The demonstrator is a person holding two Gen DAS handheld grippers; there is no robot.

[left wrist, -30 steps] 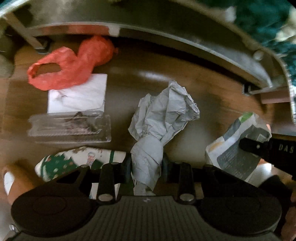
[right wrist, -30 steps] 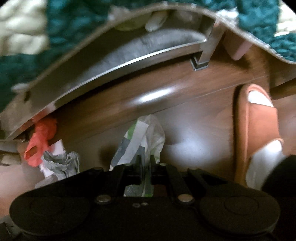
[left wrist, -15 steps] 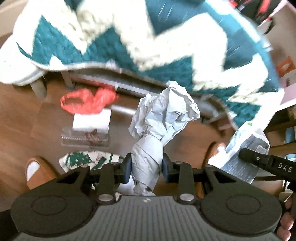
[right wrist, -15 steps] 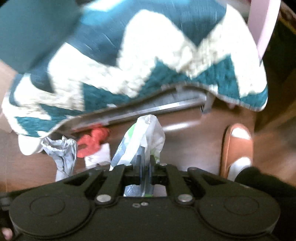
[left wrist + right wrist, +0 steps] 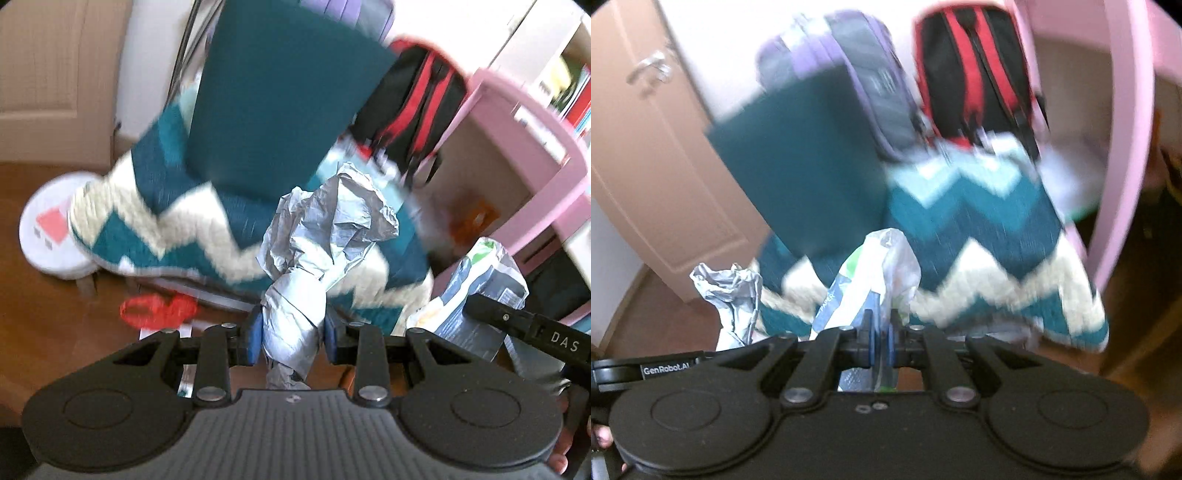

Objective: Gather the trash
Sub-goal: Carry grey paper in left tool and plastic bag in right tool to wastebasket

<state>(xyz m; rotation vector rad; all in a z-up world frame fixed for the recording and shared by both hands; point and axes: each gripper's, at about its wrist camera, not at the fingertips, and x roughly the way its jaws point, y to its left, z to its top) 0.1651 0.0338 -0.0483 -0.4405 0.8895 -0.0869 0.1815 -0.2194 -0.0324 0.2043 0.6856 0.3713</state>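
Note:
My left gripper (image 5: 293, 334) is shut on a crumpled grey paper wad (image 5: 325, 236) and holds it up in the air. My right gripper (image 5: 881, 341) is shut on a white plastic wrapper with green and blue print (image 5: 871, 280). The wrapper also shows at the right of the left wrist view (image 5: 476, 295), and the grey wad at the left of the right wrist view (image 5: 731, 295). A red plastic bag (image 5: 159, 310) lies on the wooden floor under the bed edge, with a white paper sheet just below it.
A teal and cream zigzag blanket (image 5: 192, 229) hangs over the bed edge ahead. A teal pillow (image 5: 280, 96), a black and red backpack (image 5: 417, 107) and a purple bag (image 5: 842, 70) sit behind. A pink shelf frame (image 5: 524, 177) stands right. A white round stool (image 5: 48, 229) stands left. A door (image 5: 646, 147) is left.
Both grippers have lifted up from the floor with their trash still held. The views swung from the floor under the bed up to the blanket, pillow and bags.

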